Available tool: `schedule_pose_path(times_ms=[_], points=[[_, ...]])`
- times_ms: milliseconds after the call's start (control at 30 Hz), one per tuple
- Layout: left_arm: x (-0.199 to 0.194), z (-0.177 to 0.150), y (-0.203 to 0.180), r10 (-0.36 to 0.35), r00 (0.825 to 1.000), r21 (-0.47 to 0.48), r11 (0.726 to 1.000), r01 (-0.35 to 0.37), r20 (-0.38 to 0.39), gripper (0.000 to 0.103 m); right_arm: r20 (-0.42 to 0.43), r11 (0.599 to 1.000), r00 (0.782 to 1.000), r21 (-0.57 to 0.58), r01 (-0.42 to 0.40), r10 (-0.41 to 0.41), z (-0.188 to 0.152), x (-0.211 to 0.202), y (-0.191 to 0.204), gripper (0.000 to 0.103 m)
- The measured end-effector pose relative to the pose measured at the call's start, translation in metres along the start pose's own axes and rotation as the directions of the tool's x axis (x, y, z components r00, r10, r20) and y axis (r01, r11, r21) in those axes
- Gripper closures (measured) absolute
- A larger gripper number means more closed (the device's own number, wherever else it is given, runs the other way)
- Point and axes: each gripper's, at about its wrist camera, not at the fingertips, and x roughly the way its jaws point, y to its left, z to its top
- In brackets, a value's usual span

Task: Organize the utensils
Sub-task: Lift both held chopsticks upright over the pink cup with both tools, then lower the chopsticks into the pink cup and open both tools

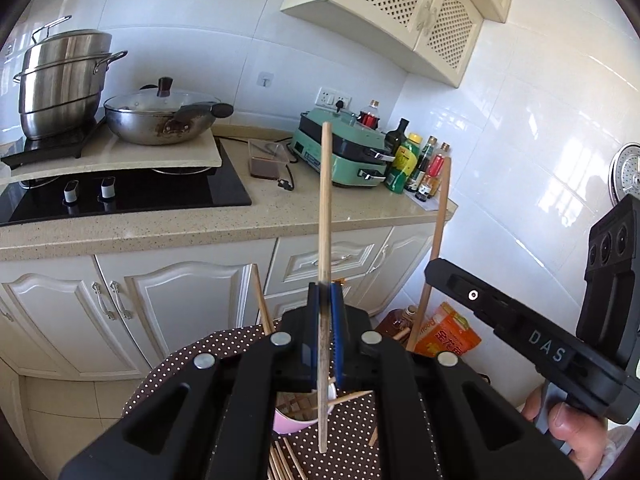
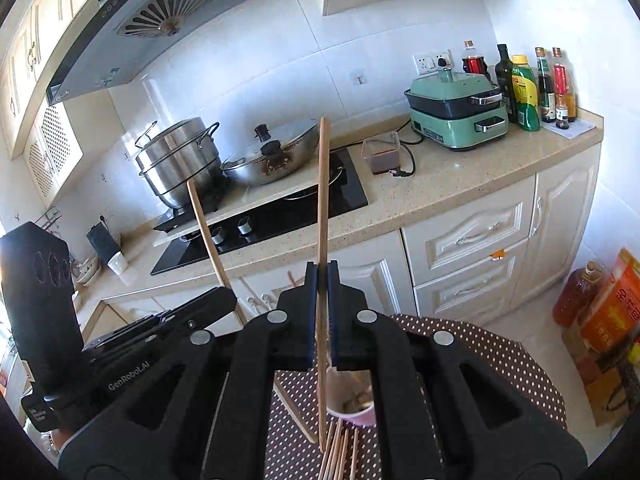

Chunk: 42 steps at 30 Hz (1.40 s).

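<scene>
the left gripper [image 1: 325, 292] has its jaws clamped on one chopstick [image 1: 325, 208], which rises toward 12 o'clock. the right gripper [image 2: 322, 272] pinches a second chopstick [image 2: 322, 200] the same way (both sticks nearly upright). below each, toward 6 o'clock, a pink cup [image 2: 352, 412] stands on the dotted table [image 2: 500, 352], loose chopsticks [image 2: 338, 452] lying beside it.

One long wooden chopstick [image 1: 325, 216] is held almost upright, its top pointed to 12 o'clock. A second chopstick [image 2: 322, 240] is held the same way. A pink cup [image 2: 352, 404] is seen below on the dotted cloth. More loose chopsticks [image 2: 338, 452] are laid at its 6 o'clock.
</scene>
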Motion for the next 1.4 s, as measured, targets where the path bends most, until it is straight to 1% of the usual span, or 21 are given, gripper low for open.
schedule_pose_path(times_ms=[267, 433, 600, 967, 1100, 1233, 1367, 1400], points=[[0.028, -0.005, 0.015, 0.031, 0.999, -0.034, 0.999, -0.032, -0.005, 0.097, -0.015, 1.0, 1.0, -0.001, -0.021, 0.021, -0.003, 0.036, -0.015, 0.098], [0.038, -0.003, 0.018, 0.047, 0.999, -0.036, 0.998, -0.046, 0.024, 0.097, -0.027, 0.999, 0.999, -0.017, -0.037, 0.036, -0.009, 0.052, -0.015, 0.098], [0.046, -0.006, 0.015, 0.086, 0.994, -0.005, 0.996, -0.086, 0.065, 0.097, -0.037, 0.999, 0.999, -0.03, -0.029, 0.028, -0.016, 0.064, -0.018, 0.098], [0.06, -0.027, 0.018, 0.094, 0.996, -0.004, 0.996, -0.094, 0.006, 0.097, -0.059, 0.999, 0.998, -0.026, -0.021, 0.02, -0.025, 0.078, -0.025, 0.098], [0.063, -0.034, 0.022, 0.09, 0.995, -0.015, 0.996, -0.09, -0.033, 0.097, -0.058, 0.999, 0.998, -0.031, -0.019, 0.017, -0.027, 0.083, -0.024, 0.098], [0.061, -0.042, 0.028, 0.085, 0.995, -0.041, 0.995, -0.087, -0.057, 0.097, -0.062, 0.999, 0.998, -0.036, -0.015, 0.012, -0.031, 0.088, -0.025, 0.098], [0.059, -0.044, 0.031, 0.09, 0.993, -0.045, 0.995, -0.093, -0.072, 0.096, -0.067, 0.999, 0.998, -0.052, -0.012, 0.009, -0.036, 0.093, -0.023, 0.098], [0.057, -0.045, 0.031, 0.092, 0.993, -0.045, 0.994, -0.095, -0.073, 0.095, -0.069, 0.998, 0.998, -0.058, -0.011, 0.007, -0.037, 0.094, -0.023, 0.098]])
